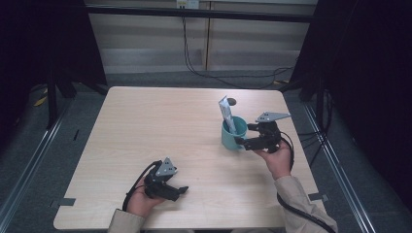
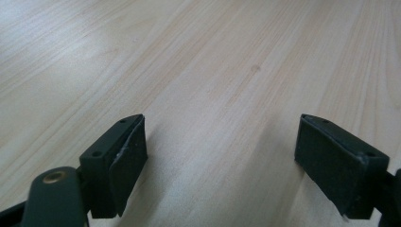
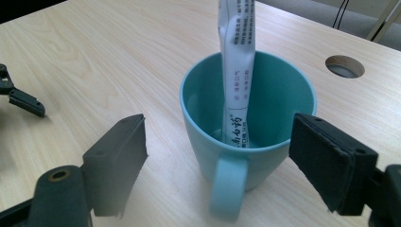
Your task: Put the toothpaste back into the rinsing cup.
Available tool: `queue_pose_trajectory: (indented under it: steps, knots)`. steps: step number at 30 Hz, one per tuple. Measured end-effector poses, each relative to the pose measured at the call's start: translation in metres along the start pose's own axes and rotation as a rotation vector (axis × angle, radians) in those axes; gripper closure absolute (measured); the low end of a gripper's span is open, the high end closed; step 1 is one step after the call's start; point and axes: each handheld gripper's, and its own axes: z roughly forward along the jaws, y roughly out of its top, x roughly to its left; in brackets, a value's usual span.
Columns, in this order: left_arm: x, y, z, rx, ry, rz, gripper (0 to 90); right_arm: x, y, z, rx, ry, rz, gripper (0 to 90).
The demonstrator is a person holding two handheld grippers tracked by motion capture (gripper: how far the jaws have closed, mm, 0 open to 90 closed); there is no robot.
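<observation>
Apparently approach stage: right gripper [image 3: 217, 161] spread wide, empty, straddling handle of teal mug [image 3: 248, 118] at table's right-centre; sachet [image 3: 238, 71] upright inside. Left gripper [image 2: 220, 156] wide apart, empty, over bare table [image 2: 198, 61]. Next, probably: close on handle or reach sachet.

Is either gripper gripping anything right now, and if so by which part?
Nothing is held. The right gripper is open, its jaws either side of the teal mug's handle without touching it. The left gripper is open over bare table.
</observation>
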Motion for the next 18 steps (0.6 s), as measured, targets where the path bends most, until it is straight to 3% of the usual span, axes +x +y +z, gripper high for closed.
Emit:
queue_pose_trajectory:
  steps: [18]
  knots:
    - [0.0, 0.0, 0.001, 0.0, -0.006, 0.001, 15.4, 0.004, -0.013, -0.012, 0.007, 0.014, -0.007, 17.4]
